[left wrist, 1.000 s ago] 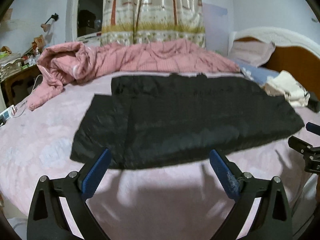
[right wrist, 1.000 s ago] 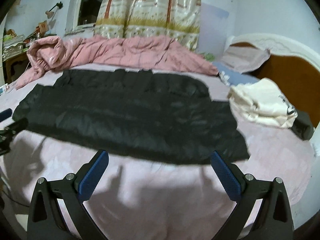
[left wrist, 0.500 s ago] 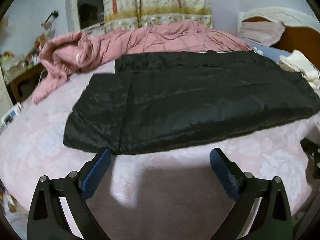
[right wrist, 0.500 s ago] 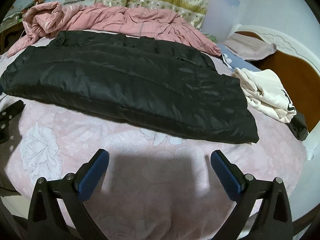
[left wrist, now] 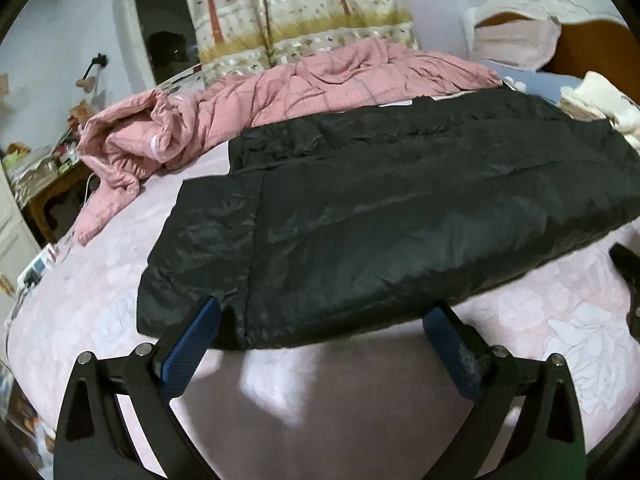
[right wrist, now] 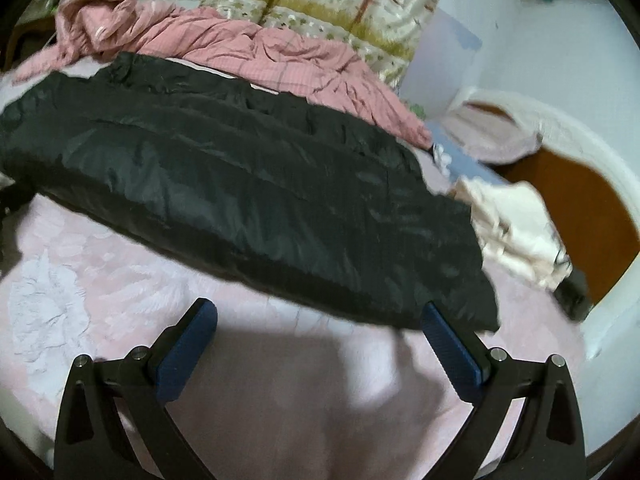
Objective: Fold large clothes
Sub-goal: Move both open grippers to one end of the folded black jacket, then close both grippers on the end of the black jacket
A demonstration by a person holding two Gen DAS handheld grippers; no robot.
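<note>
A large black padded garment (left wrist: 380, 216) lies flat across the pink bed sheet (left wrist: 100, 304), folded lengthwise into a long band. It also shows in the right wrist view (right wrist: 248, 200). My left gripper (left wrist: 320, 320) is open and empty, its blue pads at the garment's near left edge. My right gripper (right wrist: 320, 320) is open and empty at the near edge, close to the garment's right end. Part of the right gripper shows at the right edge of the left wrist view (left wrist: 628, 264).
A crumpled pink quilt (left wrist: 280, 96) lies behind the garment. A cream garment (right wrist: 516, 228) lies by the headboard (right wrist: 580, 208) at the right. A cluttered side table (left wrist: 44, 176) stands left of the bed. A curtain (left wrist: 296, 8) hangs behind.
Both grippers have moved forward and down toward the garment's near edge, which now reaches their open fingertips. The right gripper has also swung toward the garment's right end.
</note>
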